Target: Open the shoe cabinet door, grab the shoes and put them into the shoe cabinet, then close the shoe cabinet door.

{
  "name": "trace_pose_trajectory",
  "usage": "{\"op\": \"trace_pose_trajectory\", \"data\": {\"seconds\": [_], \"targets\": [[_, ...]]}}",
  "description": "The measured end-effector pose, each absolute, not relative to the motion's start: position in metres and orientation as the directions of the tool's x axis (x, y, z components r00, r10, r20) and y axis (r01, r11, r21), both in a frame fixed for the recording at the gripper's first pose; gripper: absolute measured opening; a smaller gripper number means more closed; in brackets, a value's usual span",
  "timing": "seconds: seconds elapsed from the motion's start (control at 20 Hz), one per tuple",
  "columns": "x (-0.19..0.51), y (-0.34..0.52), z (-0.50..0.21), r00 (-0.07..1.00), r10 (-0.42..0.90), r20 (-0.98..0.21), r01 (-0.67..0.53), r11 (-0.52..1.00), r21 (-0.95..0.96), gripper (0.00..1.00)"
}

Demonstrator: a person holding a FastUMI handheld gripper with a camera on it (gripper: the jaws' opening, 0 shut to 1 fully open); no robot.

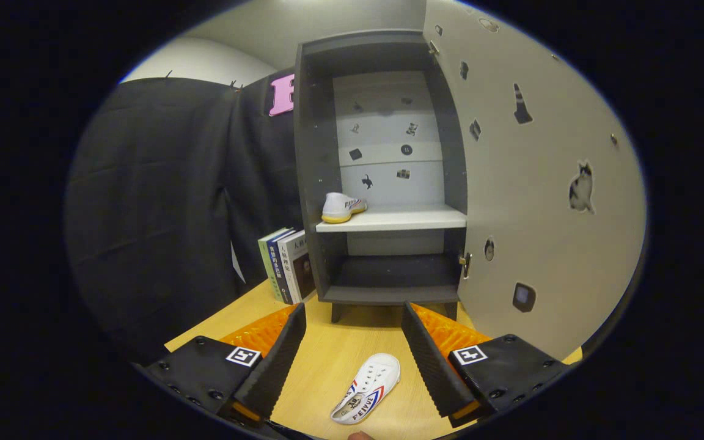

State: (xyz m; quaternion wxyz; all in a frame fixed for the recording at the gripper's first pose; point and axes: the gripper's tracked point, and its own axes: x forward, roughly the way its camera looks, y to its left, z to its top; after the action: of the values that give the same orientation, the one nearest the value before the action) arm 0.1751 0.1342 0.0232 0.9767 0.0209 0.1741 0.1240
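The dark grey shoe cabinet (318, 183) stands on the wooden table, beyond my fingers. Its pale door (529, 183), dotted with stickers, is swung wide open to the right. One white shoe (342, 206) with a yellow sole rests at the left end of the white shelf (401, 218) inside. A second white shoe (367, 388) with red and blue stripes lies on the table between my fingers, near their base. My gripper (353, 315) is open, nothing between its fingertips. The black ribbed fingers (282, 360) flank the shoe without touching it.
Several books (288, 266) stand upright against the cabinet's left side. The lower compartment (395, 275) under the shelf holds nothing. The wooden table (327, 360) runs from my fingers to the cabinet's feet. Black cloth walls the booth on the left.
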Motion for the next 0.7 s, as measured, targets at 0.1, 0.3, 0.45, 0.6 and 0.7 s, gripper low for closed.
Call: {"op": "trace_pose_trajectory", "data": {"seconds": [0.1,0.3,0.45,0.6,0.7], "targets": [[0.174,0.134,0.01,0.894,0.237,-0.379,-0.224,0.971,0.078,0.98],[0.154,0.132,-0.011,0.841,0.215,-0.496,-0.2,0.976,0.083,0.98],[0.141,0.126,-0.023,0.798,0.198,-0.569,-0.201,0.978,0.057,0.98],[0.127,0.126,-0.034,0.744,0.189,-0.641,-0.193,0.979,0.064,0.98],[0.122,0.126,-0.039,0.718,0.181,-0.673,-0.192,0.98,0.058,0.98]]}}
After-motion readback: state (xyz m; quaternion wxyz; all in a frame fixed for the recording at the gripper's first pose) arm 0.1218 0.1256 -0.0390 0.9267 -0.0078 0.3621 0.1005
